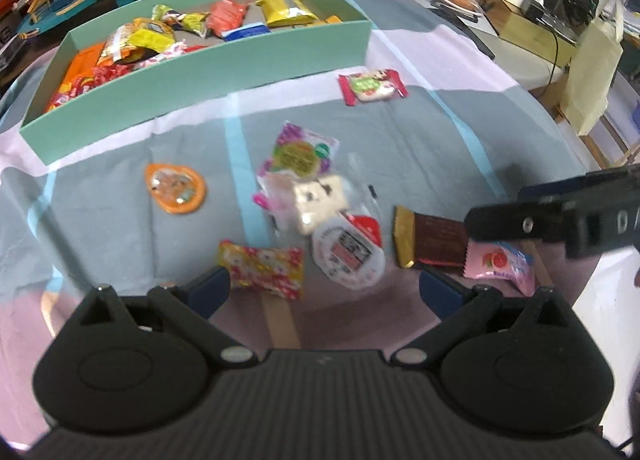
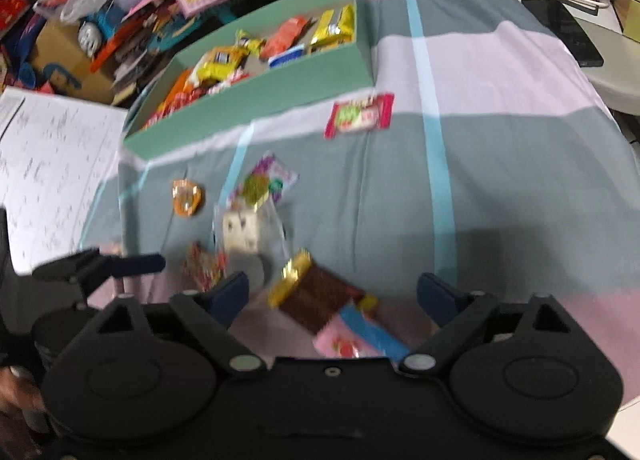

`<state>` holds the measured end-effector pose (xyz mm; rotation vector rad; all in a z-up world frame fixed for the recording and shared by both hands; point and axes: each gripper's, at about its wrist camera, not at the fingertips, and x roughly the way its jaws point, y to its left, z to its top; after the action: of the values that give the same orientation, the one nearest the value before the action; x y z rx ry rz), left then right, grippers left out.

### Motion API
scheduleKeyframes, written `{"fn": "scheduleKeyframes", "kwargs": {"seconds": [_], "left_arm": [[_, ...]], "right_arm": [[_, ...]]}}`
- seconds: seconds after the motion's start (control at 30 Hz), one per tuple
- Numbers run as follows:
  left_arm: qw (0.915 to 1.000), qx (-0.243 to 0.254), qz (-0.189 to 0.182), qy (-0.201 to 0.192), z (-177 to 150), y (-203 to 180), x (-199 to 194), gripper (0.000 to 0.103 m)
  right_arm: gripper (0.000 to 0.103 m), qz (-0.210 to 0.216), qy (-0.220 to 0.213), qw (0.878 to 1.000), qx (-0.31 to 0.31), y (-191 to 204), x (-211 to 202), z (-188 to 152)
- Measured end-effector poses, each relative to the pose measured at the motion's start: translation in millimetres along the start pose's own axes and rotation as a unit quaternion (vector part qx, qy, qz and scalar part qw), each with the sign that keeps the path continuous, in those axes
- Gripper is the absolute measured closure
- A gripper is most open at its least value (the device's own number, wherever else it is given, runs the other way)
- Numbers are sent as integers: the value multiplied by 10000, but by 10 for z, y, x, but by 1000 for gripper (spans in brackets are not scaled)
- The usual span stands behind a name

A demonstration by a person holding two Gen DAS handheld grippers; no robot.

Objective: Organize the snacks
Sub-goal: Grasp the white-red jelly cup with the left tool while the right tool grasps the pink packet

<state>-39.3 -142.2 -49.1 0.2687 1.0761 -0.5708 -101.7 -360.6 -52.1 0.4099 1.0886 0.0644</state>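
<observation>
Both tools tilt steeply down over the striped cloth (image 1: pixel 400 140). The left gripper (image 1: pixel 324 288) and right gripper (image 2: pixel 334 294) each stand with jaws wide, clasping nothing. Between the right gripper's fingers lie 1 brown chocolate bar (image 2: pixel 316 296) and 1 pink candy (image 2: pixel 344 344). Beyond, about 6 loose wrapped snacks; farthest, 1 green box (image 1: pixel 200 76) of bright packets.

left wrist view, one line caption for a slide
Open left gripper above loose snacks on striped cloth, green box of snacks behind.

Both wrist views look steeply down from close above the bench (image 1: pixel 400 140), sharing the green box (image 1: pixel 200 72) in the upper left and loose snacks (image 2: pixel 240 236) mid-frame.
</observation>
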Motion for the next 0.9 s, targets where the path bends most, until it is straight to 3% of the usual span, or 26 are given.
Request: {"fn": "scheduleKeyframes", "kwargs": {"seconds": [0.17,0.33,0.37,0.4,0.43,0.5,0.57,0.6,0.7,0.77,0.9], "left_arm": [[9998,-124,121,-82,-55,14,29,0],[9994,-273,220,-19,-42,86,101,0],[9993,-281,230,-6,-37,85,114,0],[9993,-280,238,-2,-33,81,125,0],[9993,-275,245,-3,-25,71,136,0],[9994,-257,250,-20,-8,42,151,0],[9995,-228,213,-62,16,13,162,8],[9996,-199,193,-78,30,-8,168,11],[9999,-76,90,-105,60,-71,184,32],[9999,39,6,-95,66,-117,202,61],[9999,52,-2,-145,85,-121,259,61]], "right_arm": [[34,4,137,9999,-103,-31,0,-179],[40,-62,277,9988,-408,1,47,-298],[49,-119,260,9981,-541,28,48,-313],[66,-215,237,9972,-680,55,51,-322],[70,-260,208,9968,-731,61,46,-314],[88,-225,132,9976,-639,36,20,-261],[98,-285,29,9983,-500,-1,13,-197],[98,-288,-15,9988,-387,-30,15,-165],[98,-141,-1,9998,-171,-103,50,-109],[98,27,13,9999,-161,-128,38,-102],[84,232,156,9992,-272,-150,23,-132]]}}
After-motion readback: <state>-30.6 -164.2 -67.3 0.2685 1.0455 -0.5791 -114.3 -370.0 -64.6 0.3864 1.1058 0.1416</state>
